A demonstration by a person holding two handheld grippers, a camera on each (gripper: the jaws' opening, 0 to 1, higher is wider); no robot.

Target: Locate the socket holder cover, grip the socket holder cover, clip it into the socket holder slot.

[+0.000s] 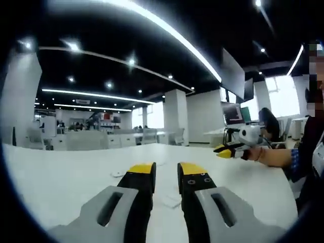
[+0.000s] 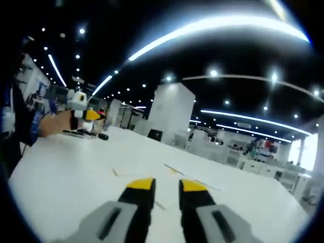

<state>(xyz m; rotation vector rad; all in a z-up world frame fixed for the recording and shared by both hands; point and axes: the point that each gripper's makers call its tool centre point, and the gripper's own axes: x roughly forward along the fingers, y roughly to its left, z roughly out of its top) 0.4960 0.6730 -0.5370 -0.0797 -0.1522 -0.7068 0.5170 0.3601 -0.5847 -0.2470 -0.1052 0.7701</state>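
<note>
- The left gripper [image 1: 166, 171] is hovering low over the white table [image 1: 61, 177], jaws a narrow gap apart and holding nothing.
- The right gripper [image 2: 167, 185] is doing the same, also empty.
- Small pale pieces [image 1: 171, 201] are lying just ahead of the left jaws; whether one is the socket holder cover, I cannot tell.
- Judgement: tilting both cameras downward should be confirming the cover before any grip.
</note>
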